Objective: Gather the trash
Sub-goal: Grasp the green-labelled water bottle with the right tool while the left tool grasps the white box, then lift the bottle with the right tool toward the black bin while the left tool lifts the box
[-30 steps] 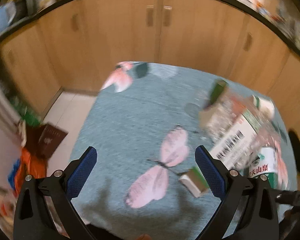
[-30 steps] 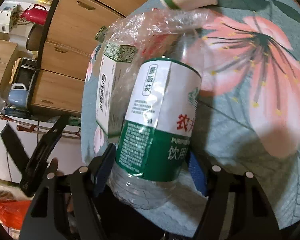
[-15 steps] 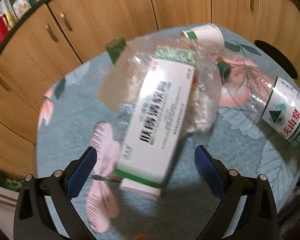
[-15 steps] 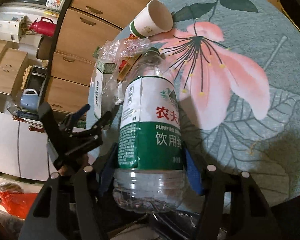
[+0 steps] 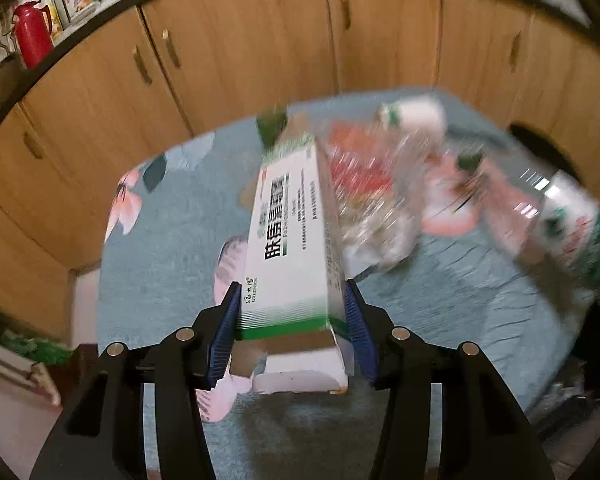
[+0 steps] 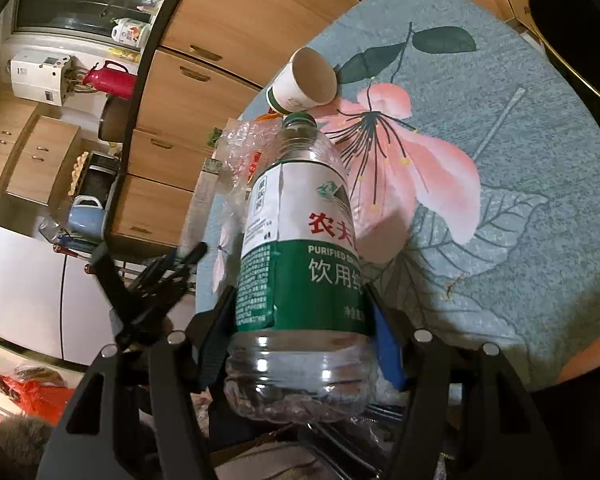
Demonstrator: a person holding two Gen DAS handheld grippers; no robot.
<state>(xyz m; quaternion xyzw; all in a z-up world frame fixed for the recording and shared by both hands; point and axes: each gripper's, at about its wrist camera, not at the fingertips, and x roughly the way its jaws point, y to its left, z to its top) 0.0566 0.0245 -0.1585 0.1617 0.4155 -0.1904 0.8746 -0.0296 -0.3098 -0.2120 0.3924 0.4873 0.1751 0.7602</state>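
Carton (image 5: pixel 296 240), white and green, is clamped at its near end between the jaws of the left gripper (image 5: pixel 292 320), above the floral counter (image 5: pixel 160 280). Bottle (image 6: pixel 304 264) is gripped around its labelled body by the right gripper (image 6: pixel 304 332). Paper cup (image 6: pixel 304 82) lies tipped beyond the bottle's cap.

Bare tablecloth (image 6: pixel 540 184) right of the bottle (image 6: pixel 300 248); paper cup (image 6: pixel 304 82) and plastic wrap (image 6: pixel 242 148) crowd its neck.
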